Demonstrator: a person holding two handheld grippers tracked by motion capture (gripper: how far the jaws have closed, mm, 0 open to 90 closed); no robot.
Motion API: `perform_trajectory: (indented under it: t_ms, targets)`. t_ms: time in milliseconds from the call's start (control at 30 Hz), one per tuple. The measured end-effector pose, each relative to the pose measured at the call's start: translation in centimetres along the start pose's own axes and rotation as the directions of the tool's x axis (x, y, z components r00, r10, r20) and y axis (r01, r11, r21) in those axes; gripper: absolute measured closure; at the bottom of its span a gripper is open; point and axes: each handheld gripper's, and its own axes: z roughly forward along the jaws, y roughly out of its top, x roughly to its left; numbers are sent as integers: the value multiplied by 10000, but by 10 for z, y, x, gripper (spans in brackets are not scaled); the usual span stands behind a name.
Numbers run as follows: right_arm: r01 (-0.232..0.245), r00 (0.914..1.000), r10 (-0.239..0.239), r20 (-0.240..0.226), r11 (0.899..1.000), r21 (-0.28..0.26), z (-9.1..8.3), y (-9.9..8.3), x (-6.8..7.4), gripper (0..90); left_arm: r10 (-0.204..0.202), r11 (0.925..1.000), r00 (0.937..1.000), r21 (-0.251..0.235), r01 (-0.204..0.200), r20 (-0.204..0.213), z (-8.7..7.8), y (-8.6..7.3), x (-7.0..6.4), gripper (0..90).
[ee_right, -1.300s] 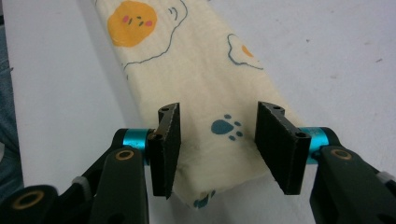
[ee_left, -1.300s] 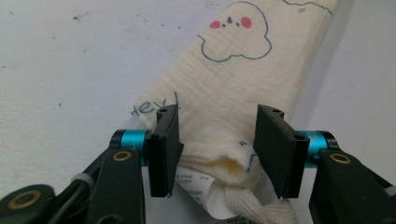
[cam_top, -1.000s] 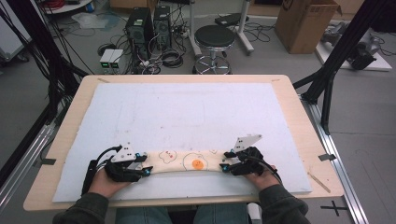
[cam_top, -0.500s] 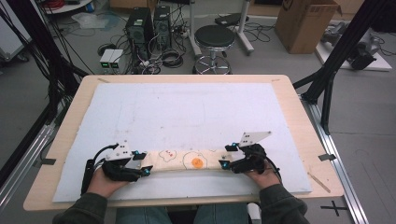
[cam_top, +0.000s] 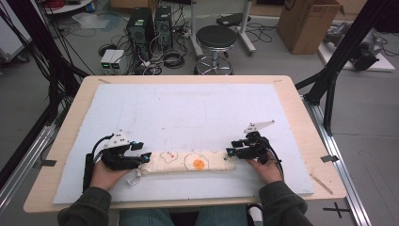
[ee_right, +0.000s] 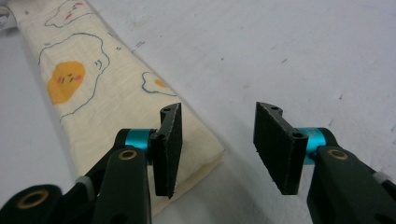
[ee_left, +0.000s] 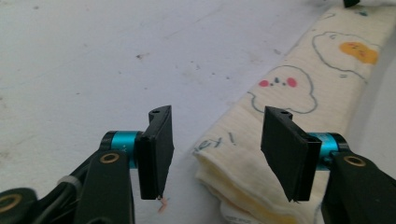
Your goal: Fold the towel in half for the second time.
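Both tools have drawn apart to the folded cloth (cam_top: 188,162) ends; left tool (ee_left: 217,151) and right tool (ee_right: 217,149) gape empty.

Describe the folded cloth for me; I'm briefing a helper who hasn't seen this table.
On the wooden table lies a pale blue mat. Near its front edge, between the left claw and right claw, lies the folded cloth: a long cream strip printed with cartoon fried eggs, one yolk bright orange.
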Motion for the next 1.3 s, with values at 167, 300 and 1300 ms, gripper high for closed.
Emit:
perform_trajectory:
  t_ms: [167,300,1300]
  targets:
    - [-48,9995,57,-308,9996,290,5,0,0,584,-49,9983,10000,583,46,52,9,-2,3,495]
    - [92,9989,-65,-469,9982,587,8,0,3,628,-256,9962,9994,841,237,214,13,-4,5,528]
    - [752,9970,-762,129,9948,681,0,34,2,812,179,9981,9973,605,-137,-708,25,23,10,840]
